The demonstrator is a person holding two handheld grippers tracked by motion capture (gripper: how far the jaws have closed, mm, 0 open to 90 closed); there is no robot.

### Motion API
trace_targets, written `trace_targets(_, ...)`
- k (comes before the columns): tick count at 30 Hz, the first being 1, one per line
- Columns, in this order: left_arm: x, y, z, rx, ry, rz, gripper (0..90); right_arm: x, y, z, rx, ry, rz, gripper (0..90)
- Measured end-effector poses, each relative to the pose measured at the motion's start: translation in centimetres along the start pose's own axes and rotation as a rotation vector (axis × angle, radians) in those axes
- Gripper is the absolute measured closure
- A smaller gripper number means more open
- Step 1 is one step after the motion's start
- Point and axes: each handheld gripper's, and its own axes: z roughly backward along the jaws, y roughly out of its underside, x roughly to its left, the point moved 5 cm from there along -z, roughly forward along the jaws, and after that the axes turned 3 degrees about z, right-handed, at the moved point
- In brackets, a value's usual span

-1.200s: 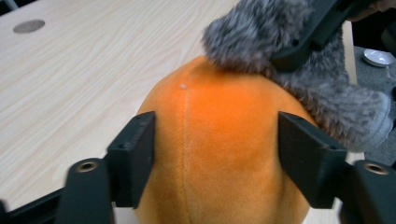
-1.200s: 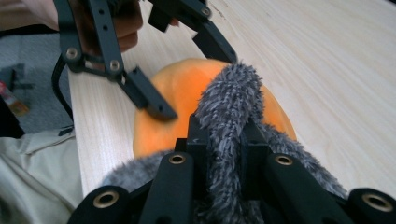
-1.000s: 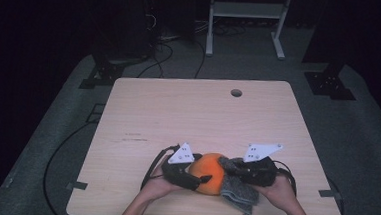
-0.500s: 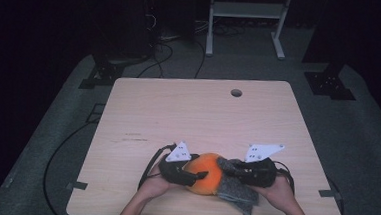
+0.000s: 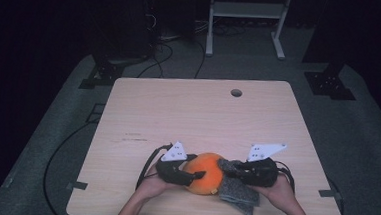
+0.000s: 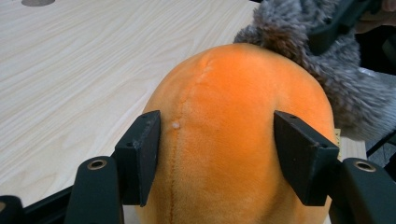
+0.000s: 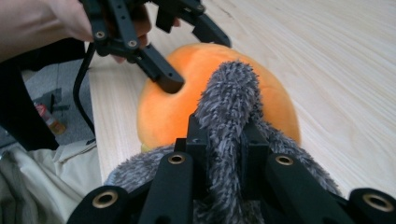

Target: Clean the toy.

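A round orange plush (image 5: pixel 205 172) lies near the table's front edge, with a grey furry cloth (image 5: pixel 238 193) against its right side. My left gripper (image 5: pixel 198 175) comes in from the left. Its jaws have just been closing, and both pads press into the orange plush (image 6: pixel 233 93), one on each side of the seam. My right gripper (image 7: pixel 226 135) is shut on a fold of the grey furry cloth (image 7: pixel 229 88), which stands up against the orange plush (image 7: pixel 159 112). The left gripper (image 7: pixel 192 57) shows beyond it, dug into the plush.
The light wooden table (image 5: pixel 188 112) has a small round cable hole (image 5: pixel 236 93) near its far edge. A metal stand (image 5: pixel 246 21) and cables lie on the dark floor behind it. Beige fabric (image 7: pixel 42 182) hangs below the table's near edge.
The left gripper's jaws have closed in on the orange plush and the hand has edged slightly left. The right gripper has kept still on the grey cloth.
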Motion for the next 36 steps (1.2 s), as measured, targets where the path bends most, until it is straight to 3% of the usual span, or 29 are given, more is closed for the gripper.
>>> trace_targets(3,0.1,0.2,0.1,-0.007,0.011,0.009,35.1,-0.4,0.8,-0.5,0.029,0.0,-0.014,77.4)
trace_targets(7,-0.2,0.1,0.0,-0.011,0.023,0.005,33.8,-1.4,1.8,-0.2,0.072,0.05,-0.043,77.4)
trace_targets(11,-0.5,-0.1,0.0,-0.006,0.046,0.009,27.9,-0.8,0.3,-0.1,-0.001,0.021,-0.032,77.2)
trace_targets(14,0.2,-0.4,-0.2,0.036,0.041,0.087,13.7,-0.7,0.5,-0.5,0.017,0.017,-0.026,77.2)
trace_targets(16,0.2,-0.2,-0.9,0.049,0.058,0.112,11.5,-0.7,0.2,-0.3,0.004,0.008,-0.029,77.1)
trace_targets(17,-0.1,-0.2,-1.1,0.041,0.046,0.09,16.6,-0.7,0.1,-0.3,0.002,0.013,-0.027,77.1)
trace_targets(20,-0.9,-1.2,-1.0,-0.008,-0.044,-0.025,33.8,-0.8,-0.3,-0.6,-0.001,0.04,-0.025,77.0)
trace_targets(22,-1.1,-1.7,-0.8,-0.053,-0.119,-0.109,37.5,-1.2,-0.5,-0.3,-0.019,0.064,-0.03,77.0)
trace_targets(23,-1.1,-1.7,-0.8,-0.057,-0.14,-0.132,37.6,-1.4,-0.7,-0.2,-0.044,0.059,-0.049,77.0)
trace_targets(25,-0.9,-1.3,-0.9,-0.035,-0.126,-0.126,36.7,-1.6,-0.8,-0.2,-0.055,0.057,-0.06,77.0)
trace_targets(29,0.0,-0.3,-0.4,-0.013,-0.087,-0.071,34.9,-2.2,0.7,-1.4,0.013,0.066,-0.084,77.0)
trace_targets(33,0.4,0.3,-0.2,-0.017,-0.048,-0.036,34.2,-2.8,1.8,-1.4,0.056,0.086,-0.107,76.9)
trace_targets(36,0.4,0.5,-0.2,-0.024,-0.04,-0.029,34.2,-2.3,0.7,-0.9,-0.009,0.077,-0.108,76.9)
